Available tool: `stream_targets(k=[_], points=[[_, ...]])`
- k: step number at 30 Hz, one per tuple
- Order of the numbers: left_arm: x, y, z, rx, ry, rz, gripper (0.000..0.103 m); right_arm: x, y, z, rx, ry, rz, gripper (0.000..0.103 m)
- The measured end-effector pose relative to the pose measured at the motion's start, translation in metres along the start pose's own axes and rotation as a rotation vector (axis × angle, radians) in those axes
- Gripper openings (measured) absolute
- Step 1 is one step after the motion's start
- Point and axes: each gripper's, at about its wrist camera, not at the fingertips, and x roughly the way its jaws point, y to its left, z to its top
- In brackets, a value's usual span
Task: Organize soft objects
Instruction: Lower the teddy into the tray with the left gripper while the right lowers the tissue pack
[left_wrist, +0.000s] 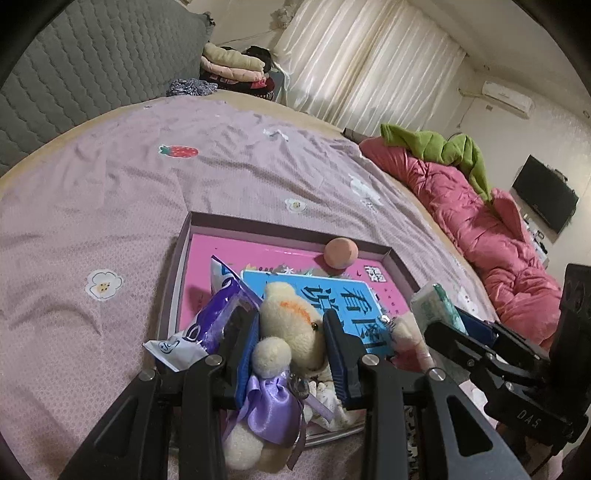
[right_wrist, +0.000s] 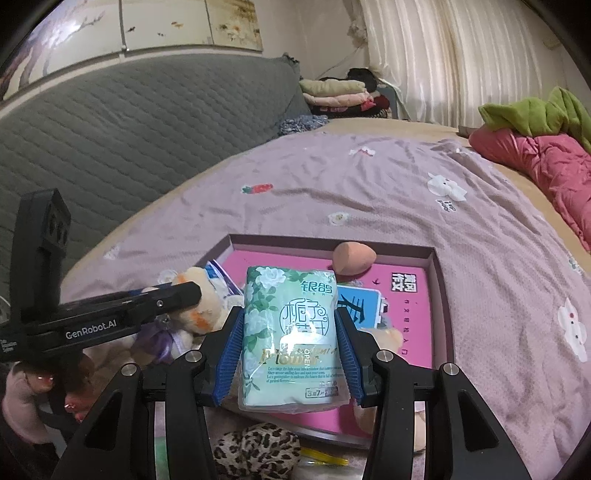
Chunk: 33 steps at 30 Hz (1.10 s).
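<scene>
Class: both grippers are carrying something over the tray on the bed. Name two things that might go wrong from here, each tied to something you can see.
1. The left gripper pinches the plush bear only at the head; its body hangs below and might snag the tray rim.
2. The right gripper holds the tissue pack close beside the left one; the two may collide when lowering.

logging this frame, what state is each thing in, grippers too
left gripper: shut on plush bear
plush bear: held above the tray
right gripper: shut on tissue pack
tissue pack: held upright, sealed
tray: open, on bed
sponge: lying in tray
purple packet: leaning on tray's left wall
</scene>
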Motion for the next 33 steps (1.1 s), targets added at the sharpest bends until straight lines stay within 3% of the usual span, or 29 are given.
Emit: stream_targets(k=[8, 33], points=[[0.009, -0.004, -0.004, 0.032, 0.041, 0.012, 0.035, 0.01, -0.002, -0.004, -0.003, 0.041, -0.014, 0.05], [0.014, -0.008, -0.008, 0.043, 0.068, -0.018, 0.035, 0.041, 0.005, -0.021, -0.079, 0.172, -0.061, 0.05]])
